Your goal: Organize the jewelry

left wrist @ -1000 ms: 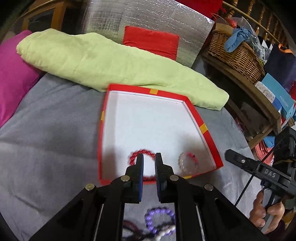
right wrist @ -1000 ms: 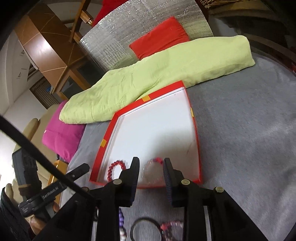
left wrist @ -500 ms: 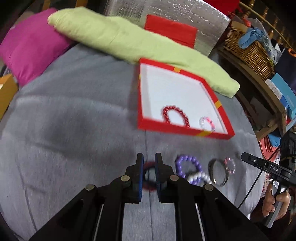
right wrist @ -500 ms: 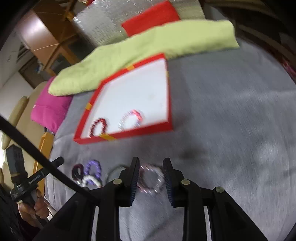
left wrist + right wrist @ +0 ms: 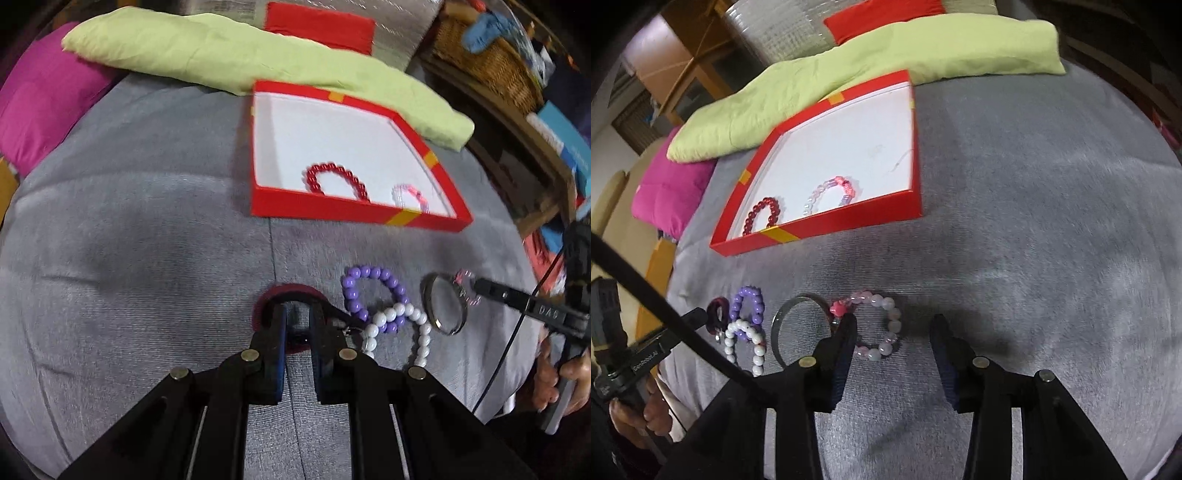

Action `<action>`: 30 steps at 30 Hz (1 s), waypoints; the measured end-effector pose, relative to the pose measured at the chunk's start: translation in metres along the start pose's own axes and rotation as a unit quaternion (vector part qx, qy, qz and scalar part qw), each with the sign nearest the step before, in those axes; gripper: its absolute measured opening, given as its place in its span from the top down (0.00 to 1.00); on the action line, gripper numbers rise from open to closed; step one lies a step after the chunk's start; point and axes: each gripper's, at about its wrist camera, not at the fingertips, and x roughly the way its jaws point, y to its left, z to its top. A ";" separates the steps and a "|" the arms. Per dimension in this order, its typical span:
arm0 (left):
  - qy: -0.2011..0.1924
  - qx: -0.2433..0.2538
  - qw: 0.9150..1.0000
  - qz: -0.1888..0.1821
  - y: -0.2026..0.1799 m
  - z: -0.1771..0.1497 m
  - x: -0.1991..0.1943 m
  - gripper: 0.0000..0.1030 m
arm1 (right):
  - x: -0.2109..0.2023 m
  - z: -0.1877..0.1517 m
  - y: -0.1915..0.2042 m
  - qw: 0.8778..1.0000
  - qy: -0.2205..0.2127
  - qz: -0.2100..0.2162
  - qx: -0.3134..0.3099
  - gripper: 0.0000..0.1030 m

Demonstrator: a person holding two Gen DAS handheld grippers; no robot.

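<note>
A red box with a white floor lies on the grey cloth and holds a red bead bracelet and a clear pink bracelet. In front of it lie a dark red bracelet, a purple one, a white one, a metal bangle and a pale pink bracelet. My left gripper hovers over the dark red bracelet with jaws a narrow gap apart. My right gripper is open over the pale pink bracelet.
A light green cushion lies behind the box, a magenta pillow at the far left. A wicker basket and shelf stand at the right edge. A silver padded panel with a red patch stands at the back.
Both grippers have pulled back from the box toward the loose bracelets in front. The right gripper's jaws have opened wide. The left now sits over the dark red bracelet.
</note>
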 end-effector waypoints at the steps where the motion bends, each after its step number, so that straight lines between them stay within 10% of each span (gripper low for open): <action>1: 0.002 0.007 1.000 0.001 -0.002 0.000 0.002 0.89 | 0.002 0.000 0.003 1.000 0.001 -0.006 -0.009 0.76; 3: 0.005 0.026 1.000 0.004 -0.007 0.000 0.005 0.89 | 0.005 -0.001 0.009 1.000 0.004 -0.011 -0.024 0.91; 20: -0.078 0.088 0.993 -0.019 -0.015 0.008 -0.034 0.95 | -0.027 0.012 0.019 0.996 -0.081 0.039 -0.017 0.92; 24: -0.044 0.115 0.992 -0.021 -0.020 0.000 -0.025 0.73 | -0.021 0.014 0.019 0.996 -0.072 0.042 -0.007 0.92; 30: -0.038 0.148 0.988 0.002 -0.023 -0.010 -0.023 0.68 | -0.023 0.014 0.019 0.996 -0.076 0.045 -0.006 0.92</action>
